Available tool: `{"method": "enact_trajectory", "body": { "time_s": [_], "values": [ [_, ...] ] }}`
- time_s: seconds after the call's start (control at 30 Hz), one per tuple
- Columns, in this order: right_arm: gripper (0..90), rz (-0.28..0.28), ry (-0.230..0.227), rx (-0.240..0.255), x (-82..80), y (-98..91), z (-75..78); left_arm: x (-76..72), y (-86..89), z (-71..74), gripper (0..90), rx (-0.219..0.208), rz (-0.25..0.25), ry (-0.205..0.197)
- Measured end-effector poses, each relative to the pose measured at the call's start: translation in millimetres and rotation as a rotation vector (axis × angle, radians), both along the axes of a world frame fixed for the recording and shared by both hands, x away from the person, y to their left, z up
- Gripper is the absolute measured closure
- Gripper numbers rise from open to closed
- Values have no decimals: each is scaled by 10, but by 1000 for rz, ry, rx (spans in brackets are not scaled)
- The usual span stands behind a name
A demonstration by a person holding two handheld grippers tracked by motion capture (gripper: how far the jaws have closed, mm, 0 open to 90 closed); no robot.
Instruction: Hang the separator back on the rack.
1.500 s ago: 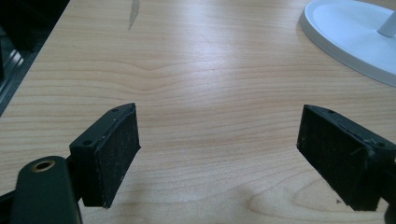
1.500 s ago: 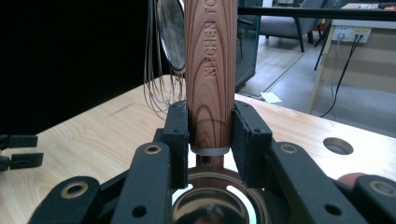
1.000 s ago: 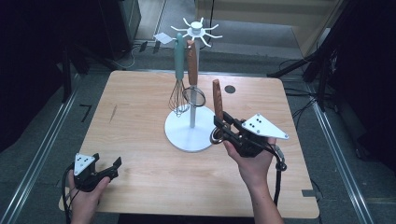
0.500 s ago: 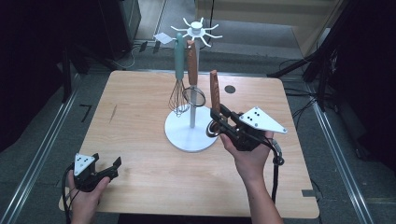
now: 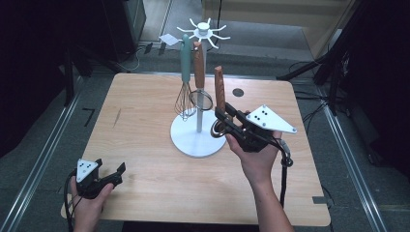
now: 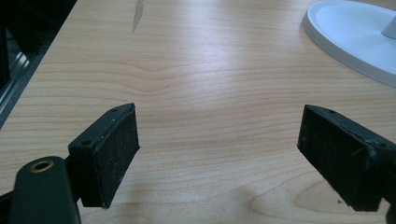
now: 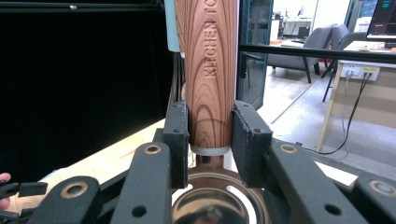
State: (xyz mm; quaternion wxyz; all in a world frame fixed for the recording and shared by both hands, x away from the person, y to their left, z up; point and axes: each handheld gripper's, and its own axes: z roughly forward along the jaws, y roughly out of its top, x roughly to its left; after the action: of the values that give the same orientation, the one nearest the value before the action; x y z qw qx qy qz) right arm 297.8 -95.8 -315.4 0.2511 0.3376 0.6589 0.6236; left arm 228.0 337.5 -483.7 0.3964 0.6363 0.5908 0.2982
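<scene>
A white utensil stand [image 5: 202, 33] rises from its round base [image 5: 191, 142] at the middle of the wooden table [image 5: 145, 106]. A teal-handled whisk [image 5: 184, 72] and a wood-handled strainer [image 5: 199, 72] hang from it. My right gripper [image 5: 226, 118] is shut on a third utensil just right of the post, handle up. Its wooden handle [image 7: 208, 70] is clamped between the jaws, and its round metal head [image 7: 215, 205] sits below them. My left gripper [image 5: 115, 173] rests at the table's front left, open, with bare wood between its pads [image 6: 114, 149].
A small dark round mark [image 5: 238, 92] sits on the table behind the right hand. The stand's base [image 6: 355, 37] lies ahead and to the right of the left gripper. Metal rails and dark equipment flank the table.
The right gripper has shifted slightly up and to the left with the wooden-handled utensil, closer to the stand's post. The left gripper has stayed where it was.
</scene>
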Motion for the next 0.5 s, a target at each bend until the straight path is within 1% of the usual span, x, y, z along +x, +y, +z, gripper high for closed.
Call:
{"method": "enact_trajectory", "body": {
  "time_s": [0.1, 0.17, 0.5],
  "values": [
    [707, 0, 3, 2, 7, 8, 24, -2, -3, 0, 131, 0, 0, -3],
    [707, -1, -6, 1, 15, 11, 40, -3, -4, -2, 131, 0, 1, -6],
    [707, -13, -15, 6, 36, 11, 127, -5, -3, -2, 131, 0, 0, -7]
  ]
}}
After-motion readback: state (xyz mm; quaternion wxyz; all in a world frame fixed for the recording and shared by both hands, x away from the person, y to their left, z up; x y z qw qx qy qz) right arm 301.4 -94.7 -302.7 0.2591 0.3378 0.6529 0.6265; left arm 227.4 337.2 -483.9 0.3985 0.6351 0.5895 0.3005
